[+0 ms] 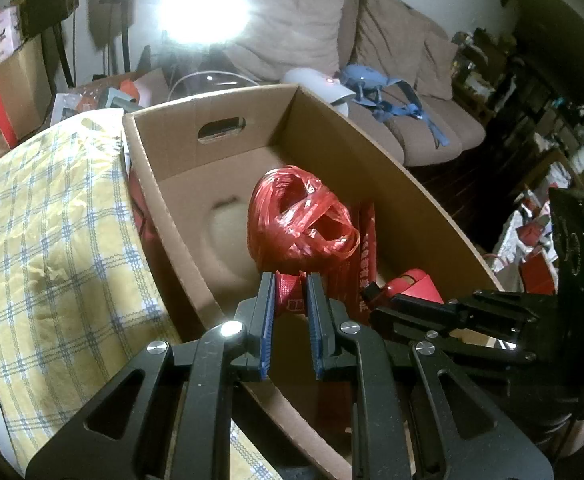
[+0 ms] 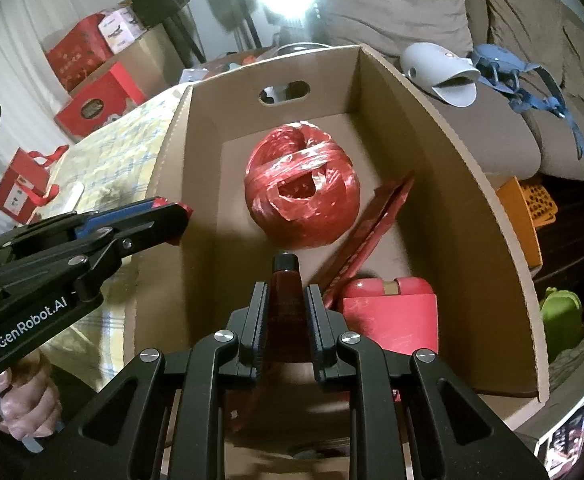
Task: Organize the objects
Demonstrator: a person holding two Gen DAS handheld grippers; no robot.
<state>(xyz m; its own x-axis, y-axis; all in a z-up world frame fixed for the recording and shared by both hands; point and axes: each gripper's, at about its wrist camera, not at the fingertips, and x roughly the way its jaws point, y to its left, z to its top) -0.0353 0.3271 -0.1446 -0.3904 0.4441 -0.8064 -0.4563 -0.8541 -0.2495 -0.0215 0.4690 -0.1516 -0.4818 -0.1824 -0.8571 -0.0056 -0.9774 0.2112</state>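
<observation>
An open cardboard box point(image 1: 212, 100) point(image 2: 412, 128) holds a ball of red plastic twine point(image 1: 300, 216) point(image 2: 302, 184), a flat red pack point(image 1: 366, 240) point(image 2: 376, 224) leaning on its side wall, and a red case point(image 1: 412, 284) point(image 2: 388, 312). Over the box's near end, my left gripper point(image 1: 290, 276) point(image 2: 180, 210) is shut on a small red packet point(image 1: 290, 300). Beside it, my right gripper point(image 2: 286, 286) point(image 1: 372, 292) is shut on a dark red tube point(image 2: 286, 304) with a black cap, pointing down at the twine ball.
A yellow checked cloth point(image 1: 52, 220) covers the surface left of the box. Behind it is a beige sofa point(image 1: 392, 40) with a white device point(image 2: 436, 68) and blue straps point(image 2: 524, 80). Red gift boxes point(image 2: 96, 100) stand far left, an orange basket point(image 2: 524, 208) right. A lamp glares.
</observation>
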